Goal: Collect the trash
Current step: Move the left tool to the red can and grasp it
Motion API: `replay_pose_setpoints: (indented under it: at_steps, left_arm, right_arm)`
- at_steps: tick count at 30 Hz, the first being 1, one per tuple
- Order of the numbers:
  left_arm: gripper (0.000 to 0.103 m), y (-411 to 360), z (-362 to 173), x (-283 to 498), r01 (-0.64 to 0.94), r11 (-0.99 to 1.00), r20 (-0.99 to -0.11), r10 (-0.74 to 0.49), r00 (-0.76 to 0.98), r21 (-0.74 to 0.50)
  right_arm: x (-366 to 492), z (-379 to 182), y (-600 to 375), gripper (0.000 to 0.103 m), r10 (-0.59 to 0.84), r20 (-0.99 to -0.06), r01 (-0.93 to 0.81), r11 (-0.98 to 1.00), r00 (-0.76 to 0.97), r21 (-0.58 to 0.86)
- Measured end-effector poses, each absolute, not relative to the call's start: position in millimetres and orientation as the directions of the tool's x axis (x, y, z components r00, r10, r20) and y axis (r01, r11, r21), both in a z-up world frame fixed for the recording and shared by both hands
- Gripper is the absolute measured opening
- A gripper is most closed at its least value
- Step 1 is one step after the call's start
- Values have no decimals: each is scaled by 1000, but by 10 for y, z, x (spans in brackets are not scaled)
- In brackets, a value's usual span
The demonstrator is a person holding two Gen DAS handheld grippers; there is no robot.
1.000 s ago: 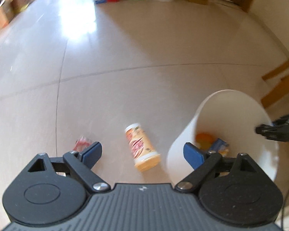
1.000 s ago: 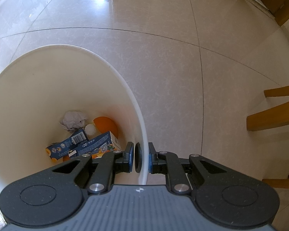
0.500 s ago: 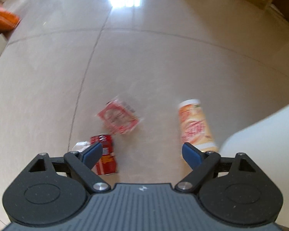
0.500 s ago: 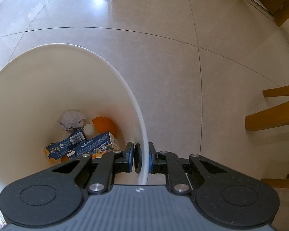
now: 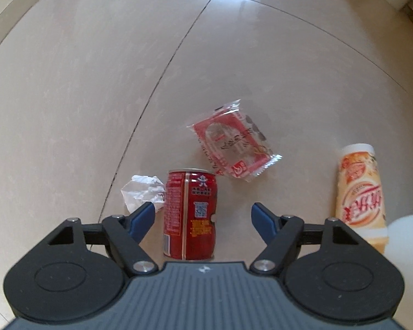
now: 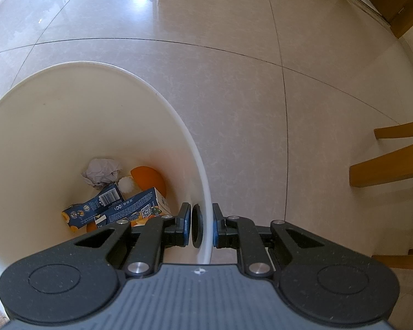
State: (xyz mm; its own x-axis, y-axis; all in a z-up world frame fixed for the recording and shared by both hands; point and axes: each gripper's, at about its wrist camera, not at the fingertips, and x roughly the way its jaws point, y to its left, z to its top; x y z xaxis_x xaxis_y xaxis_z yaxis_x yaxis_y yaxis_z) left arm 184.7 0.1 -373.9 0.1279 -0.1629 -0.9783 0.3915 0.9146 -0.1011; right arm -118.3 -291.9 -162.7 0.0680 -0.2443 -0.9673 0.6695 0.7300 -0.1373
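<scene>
The left hand-held gripper (image 5: 203,216), jaws just narrowing but not gripping, straddles the red can (image 5: 189,214) lying on the floor; crumpled paper (image 5: 143,191) at its 9 o'clock may get snagged. The right hand-held gripper (image 6: 201,227) clamps the bin (image 6: 198,162) rim.

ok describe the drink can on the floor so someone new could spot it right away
On the beige tiled floor, look between the left gripper's open blue fingers. The red can lies there beside a crumpled white paper; it is the only metal cylinder, unlike the flat red wrapper.
</scene>
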Motion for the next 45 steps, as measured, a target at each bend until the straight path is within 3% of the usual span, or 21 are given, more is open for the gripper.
replay_pose_setpoints:
  at_steps: [4,12,30,45]
  left_arm:
    - [64,6,-3897,1873,379,921,-984,-141,112,-89]
    - [53,7,-4112,1833,359,931,-988,-116,101,-73]
    - [51,-5,-4088,1704,376,925,-985,-117,126,-62]
    - [51,-196,-3294,1440,564,818,-985,-167,47,-112]
  right_arm:
    - [-1178,-1629,-2916,19,-246,-967,670,730,66,-140]
    - [-1171,-1643,-2907,20,-250,-966,667,730,63,-146]
    - [-1158,-1683,-2900,21,-250,-967,664,732,51,-155]
    - [-1154,-1712,-2898,21,-246,-968,660,736,50,-153]
